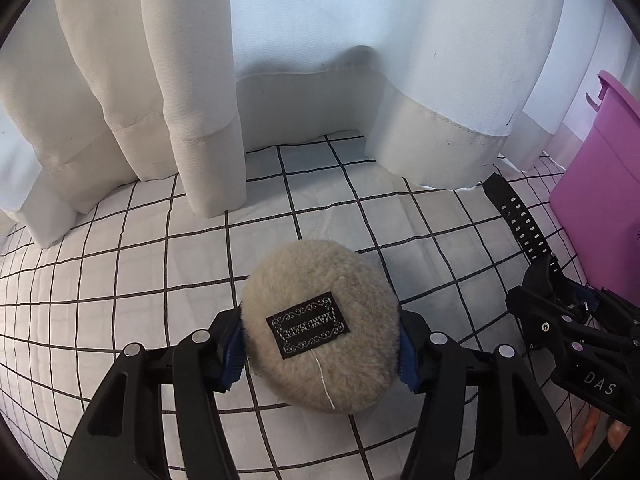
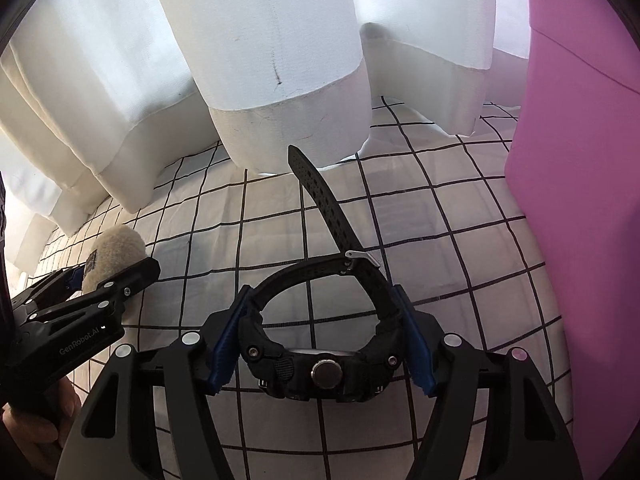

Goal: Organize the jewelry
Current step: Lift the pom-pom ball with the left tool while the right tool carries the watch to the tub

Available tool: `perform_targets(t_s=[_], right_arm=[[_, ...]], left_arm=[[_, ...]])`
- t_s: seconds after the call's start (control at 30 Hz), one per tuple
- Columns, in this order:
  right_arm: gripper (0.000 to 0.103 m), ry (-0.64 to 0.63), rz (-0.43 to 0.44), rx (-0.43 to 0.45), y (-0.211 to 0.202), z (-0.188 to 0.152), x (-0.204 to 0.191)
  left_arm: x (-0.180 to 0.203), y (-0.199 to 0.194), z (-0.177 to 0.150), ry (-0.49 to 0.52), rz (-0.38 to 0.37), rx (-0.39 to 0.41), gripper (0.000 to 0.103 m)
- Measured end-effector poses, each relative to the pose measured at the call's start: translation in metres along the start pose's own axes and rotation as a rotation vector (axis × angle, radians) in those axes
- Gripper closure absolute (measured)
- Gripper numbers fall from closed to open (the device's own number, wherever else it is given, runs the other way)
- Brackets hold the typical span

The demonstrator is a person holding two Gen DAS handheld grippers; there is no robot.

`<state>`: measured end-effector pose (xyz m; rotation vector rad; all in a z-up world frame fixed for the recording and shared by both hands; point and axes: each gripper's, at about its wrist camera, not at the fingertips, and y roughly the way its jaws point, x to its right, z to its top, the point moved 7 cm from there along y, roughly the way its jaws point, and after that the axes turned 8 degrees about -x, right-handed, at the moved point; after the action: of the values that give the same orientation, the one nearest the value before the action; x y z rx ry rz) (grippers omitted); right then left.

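Note:
My left gripper point(image 1: 320, 350) is shut on a round beige fuzzy cushion point(image 1: 320, 328) with a black label, held just above the checked cloth. My right gripper point(image 2: 320, 344) is shut on a black wristwatch point(image 2: 320, 364); its strap is buckled into a loop and the free end sticks out away from me. In the left wrist view the right gripper point(image 1: 560, 320) is at the right with the watch strap point(image 1: 516, 216) rising from it. In the right wrist view the left gripper point(image 2: 80, 304) and cushion point(image 2: 114, 252) are at the left.
A white cloth with a black grid point(image 1: 120, 264) covers the surface. White curtains point(image 1: 160, 80) hang along the far edge. A pink plastic bin point(image 2: 580, 200) stands close on the right, also in the left wrist view point(image 1: 604, 200).

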<state>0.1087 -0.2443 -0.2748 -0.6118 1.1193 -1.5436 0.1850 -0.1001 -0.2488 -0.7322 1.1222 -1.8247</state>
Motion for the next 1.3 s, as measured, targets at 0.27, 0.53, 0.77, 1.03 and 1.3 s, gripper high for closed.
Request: perform_targets(t_s=[0.27,0.53,0.77,1.03,1.3], right_arm=[[0.038,-0.016,0.019,0.037,-0.029,-0.023,-0.003],[0.038,-0.046,0.043,0.114,-0.084,-0.026,-0.017],[0.038,-0.085,0.077,0.217,-0.159,-0.024,-0.025],[0.038,-0.067,0.065,0.359,-0.251,-0.02,0.005],[0.037,0.037,-0.076,0.468,-0.324,-0.028,0.098]], left_arm=[[0.009,-0.04,-0.018,0.022,-0.001,0.042,0.045],[0.018,-0.093,-0.024,0.04,0.012,0.088,0.045],[0.023,-0.156,-0.017,0.054,0.041,0.168,0.045],[0.071,-0.218,0.013,0.113,-0.017,0.292,0.045],[0.182,-0.242,0.042,0.23,-0.181,0.366,0.045]])
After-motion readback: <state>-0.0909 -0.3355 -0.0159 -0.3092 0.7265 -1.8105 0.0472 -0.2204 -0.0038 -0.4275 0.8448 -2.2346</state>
